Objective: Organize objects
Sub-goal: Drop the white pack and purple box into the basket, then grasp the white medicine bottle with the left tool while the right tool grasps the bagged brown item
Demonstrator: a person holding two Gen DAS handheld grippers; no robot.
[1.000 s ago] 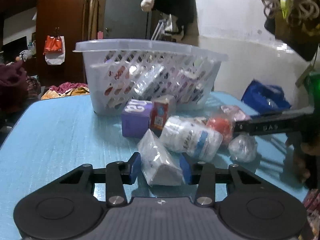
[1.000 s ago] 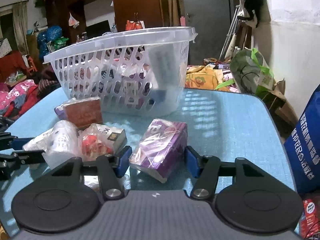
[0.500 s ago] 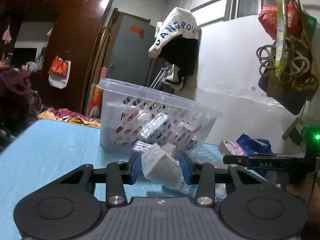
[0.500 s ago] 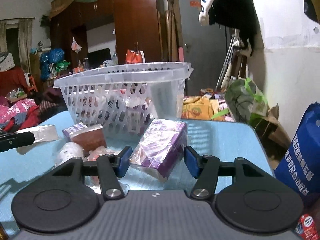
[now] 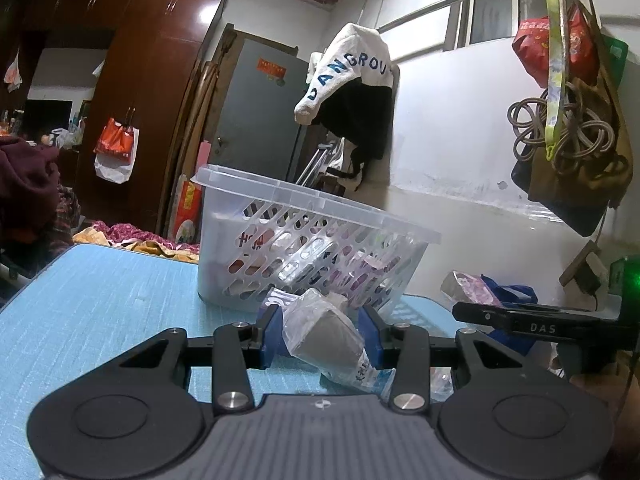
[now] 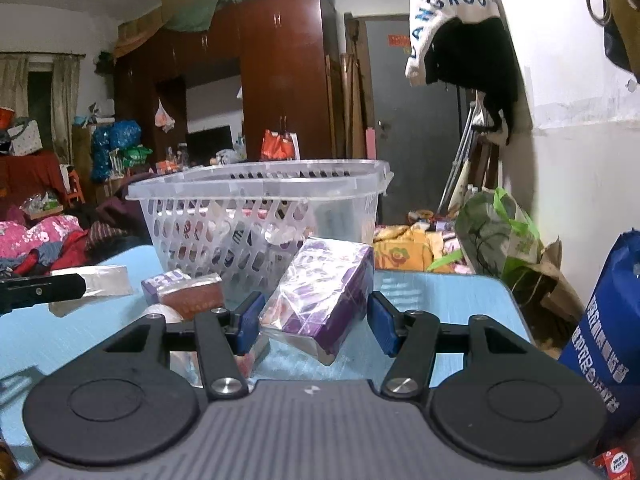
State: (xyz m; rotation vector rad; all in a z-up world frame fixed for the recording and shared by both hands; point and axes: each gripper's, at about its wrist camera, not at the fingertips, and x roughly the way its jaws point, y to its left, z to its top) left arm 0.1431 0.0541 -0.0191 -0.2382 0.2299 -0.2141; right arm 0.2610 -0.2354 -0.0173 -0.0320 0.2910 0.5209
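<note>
My left gripper (image 5: 322, 330) is shut on a clear-wrapped grey packet (image 5: 326, 330), held above the blue table (image 5: 100, 300) in front of the white slotted basket (image 5: 304, 256). In the right wrist view my right gripper (image 6: 314, 318) is shut on a purple plastic-wrapped box (image 6: 320, 294), tilted and lifted off the table just before the basket (image 6: 256, 216). That basket holds several packets. The left gripper's finger (image 6: 40, 290) with its silver-looking packet (image 6: 100, 280) shows at the left edge of the right wrist view. The right gripper's finger (image 5: 532, 322) and purple box (image 5: 470, 286) show at right in the left wrist view.
A purple carton (image 6: 166, 282), a brown-red box (image 6: 194, 298) and a white wrapped roll (image 6: 164, 312) lie on the table by the basket's front. A blue bag (image 6: 608, 320) stands off the table's right edge. Clothes and bags hang on the wall (image 5: 440, 152) behind.
Both grippers have lifted their packets off the table and tipped up toward level, so the basket sits lower in view. The loose items have dropped below the left gripper's view.
</note>
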